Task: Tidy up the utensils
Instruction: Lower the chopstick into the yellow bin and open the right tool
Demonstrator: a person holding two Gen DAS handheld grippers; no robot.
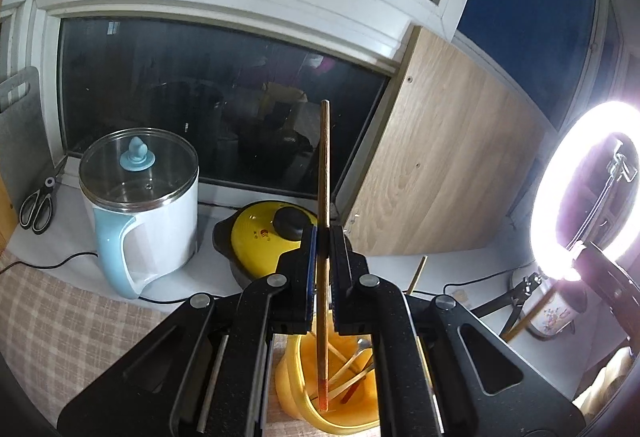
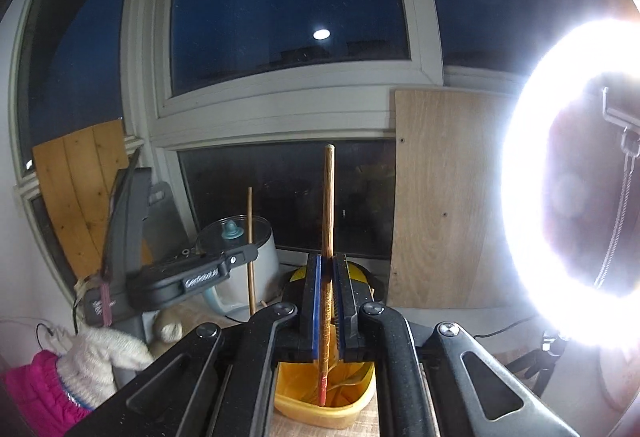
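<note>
Chopsticks are shown mid-transfer, one clamped upright in each gripper. The left gripper (image 1: 323,237) has its jaws closed narrowly on a wooden chopstick (image 1: 324,173), whose red-tinted lower end hangs at or just inside the mouth of the yellow utensil holder (image 1: 304,409) at 6 o'clock in the left wrist view. The right gripper (image 2: 327,269) is likewise closed narrowly on a second chopstick (image 2: 328,205), its red tip lowered toward the same holder (image 2: 296,409) at 6 o'clock in the right wrist view. Several utensils (image 1: 356,361) are already seen lying inside the holder (pale sticks and what appears to be a metal spoon), so part of the sorting is judged done. Release of both held chopsticks remains. Another stick (image 1: 416,273) stands out at 4 o'clock of the left gripper, between it and a patterned mug (image 1: 554,313) at 3 o'clock; whether it is still to be collected cannot be told. An electric kettle (image 1: 140,205) at 9 o'clock, a yellow pot (image 1: 260,233) just behind the left jaws, and scissors (image 1: 38,205) at the far left are not being handled. A ring light (image 1: 580,189) glares at 3 o'clock.
</note>
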